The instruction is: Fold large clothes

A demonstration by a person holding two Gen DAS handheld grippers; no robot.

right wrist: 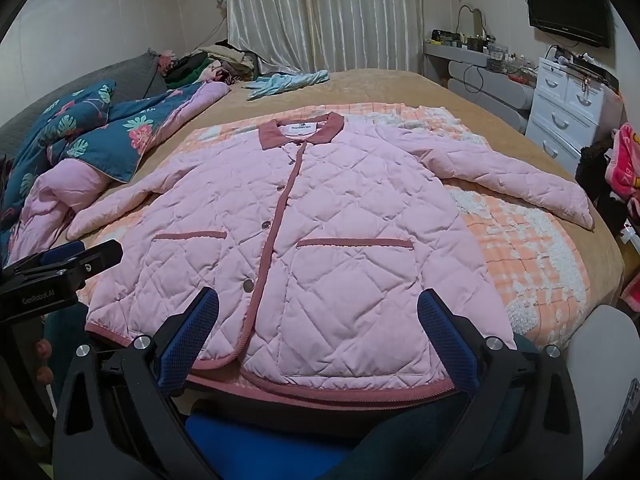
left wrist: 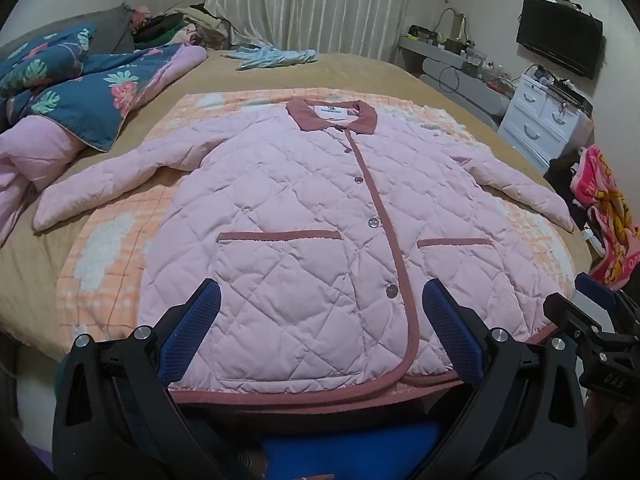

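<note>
A pink quilted jacket [left wrist: 288, 216] with a dark pink collar and trim lies flat and buttoned, front up, on an orange checked blanket [left wrist: 108, 248] on the bed. Both sleeves are spread out to the sides. It also shows in the right wrist view [right wrist: 340, 216]. My left gripper [left wrist: 322, 304] is open and empty, hovering over the jacket's hem left of the button line. My right gripper [right wrist: 318, 312] is open and empty over the hem at the right pocket. Each gripper shows at the edge of the other's view.
A blue floral quilt [left wrist: 80, 84] and pink bedding are heaped at the left. A light blue garment [left wrist: 276, 58] lies at the bed's far end. White drawers [left wrist: 540, 120], a shelf and a TV [left wrist: 560, 36] stand at the right, with a bright towel [left wrist: 608, 216] beside the bed.
</note>
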